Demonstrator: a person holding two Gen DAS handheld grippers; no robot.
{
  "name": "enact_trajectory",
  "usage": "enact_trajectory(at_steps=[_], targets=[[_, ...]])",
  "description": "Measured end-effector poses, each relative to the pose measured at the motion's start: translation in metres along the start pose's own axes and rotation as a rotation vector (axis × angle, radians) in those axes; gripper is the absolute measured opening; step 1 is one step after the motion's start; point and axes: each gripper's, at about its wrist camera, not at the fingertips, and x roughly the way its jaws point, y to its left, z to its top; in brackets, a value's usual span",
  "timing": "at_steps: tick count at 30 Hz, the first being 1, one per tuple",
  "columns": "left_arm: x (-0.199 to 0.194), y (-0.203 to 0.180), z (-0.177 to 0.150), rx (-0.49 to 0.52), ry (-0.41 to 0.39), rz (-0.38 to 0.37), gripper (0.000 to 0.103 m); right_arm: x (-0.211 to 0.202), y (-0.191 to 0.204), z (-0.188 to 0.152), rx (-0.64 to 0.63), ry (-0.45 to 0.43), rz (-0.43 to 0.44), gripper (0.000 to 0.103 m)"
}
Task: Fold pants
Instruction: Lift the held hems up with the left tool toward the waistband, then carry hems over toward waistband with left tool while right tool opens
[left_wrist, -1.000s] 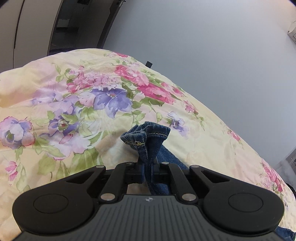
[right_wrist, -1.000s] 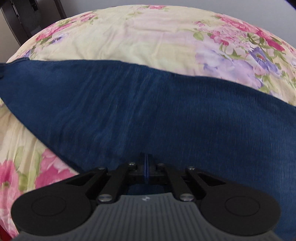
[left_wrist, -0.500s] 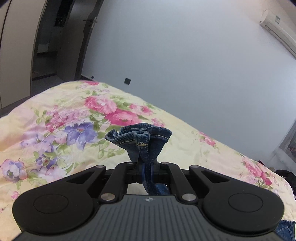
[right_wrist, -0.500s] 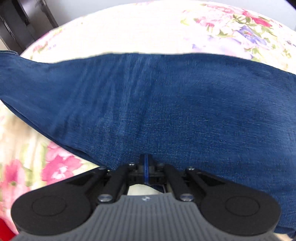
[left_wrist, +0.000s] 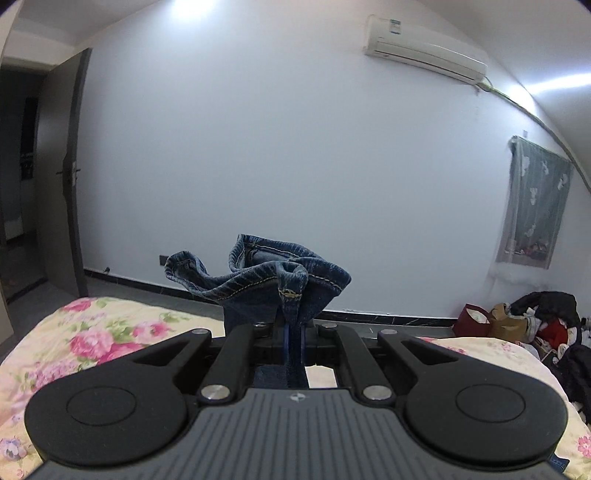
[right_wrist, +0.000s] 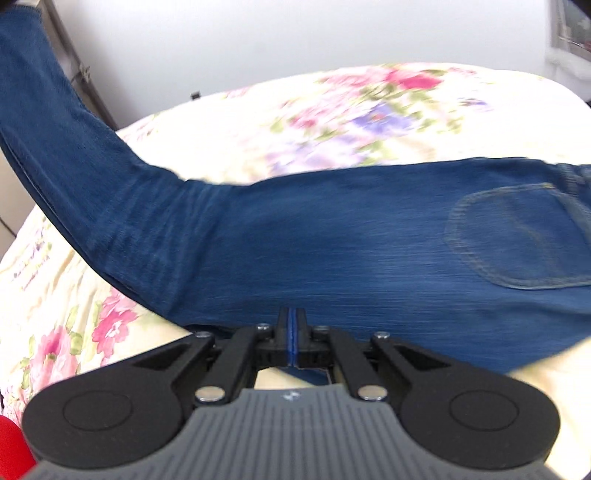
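Blue denim pants (right_wrist: 332, 251) stretch across the floral bedspread (right_wrist: 332, 122) in the right wrist view, a back pocket (right_wrist: 517, 236) showing at the right. One leg rises to the upper left corner of that view. My right gripper (right_wrist: 291, 325) is shut on the near edge of the denim. In the left wrist view my left gripper (left_wrist: 293, 332) is shut on the bunched hem of the pants leg (left_wrist: 266, 284), held high above the bed.
The bed (left_wrist: 92, 332) ends at a dark floor before a white wall. An open dark door (left_wrist: 59, 177) stands at the left, an air conditioner (left_wrist: 424, 55) hangs high, and bags and clothes (left_wrist: 524, 317) are piled at the right under a curtained window.
My left gripper has risen well above the bed with the hem, now facing the wall. My right gripper has dragged its denim edge along; the pocket has come into view.
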Motion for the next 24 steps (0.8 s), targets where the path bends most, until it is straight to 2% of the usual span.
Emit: enact_trajectory(at_steps=[4, 7, 9, 14, 19, 21, 24], targets=[[0.003, -0.099, 0.008, 0.106, 0.004, -0.052, 0.005, -0.032, -0.051, -0.001, 0.042, -0.051, -0.009, 0.000], [0.015, -0.172, -0.001, 0.159, 0.022, -0.125, 0.005, -0.054, -0.083, -0.005, 0.070, -0.081, -0.016, 0.000], [0.030, -0.215, -0.014, 0.175, 0.053, -0.195, 0.005, -0.067, -0.104, -0.004, 0.069, -0.090, -0.039, 0.000], [0.081, -0.313, -0.061, 0.177, 0.161, -0.350, 0.005, -0.090, -0.164, -0.002, 0.029, -0.088, -0.158, 0.000], [0.134, -0.384, -0.138, 0.186, 0.351, -0.455, 0.005, -0.092, -0.226, 0.001, 0.097, -0.052, -0.227, 0.000], [0.150, -0.398, -0.167, 0.192, 0.423, -0.479, 0.005, -0.092, -0.242, 0.000, 0.122, -0.034, -0.239, 0.000], [0.158, -0.398, -0.202, 0.169, 0.525, -0.537, 0.005, -0.089, -0.256, 0.000, 0.122, -0.011, -0.259, 0.000]])
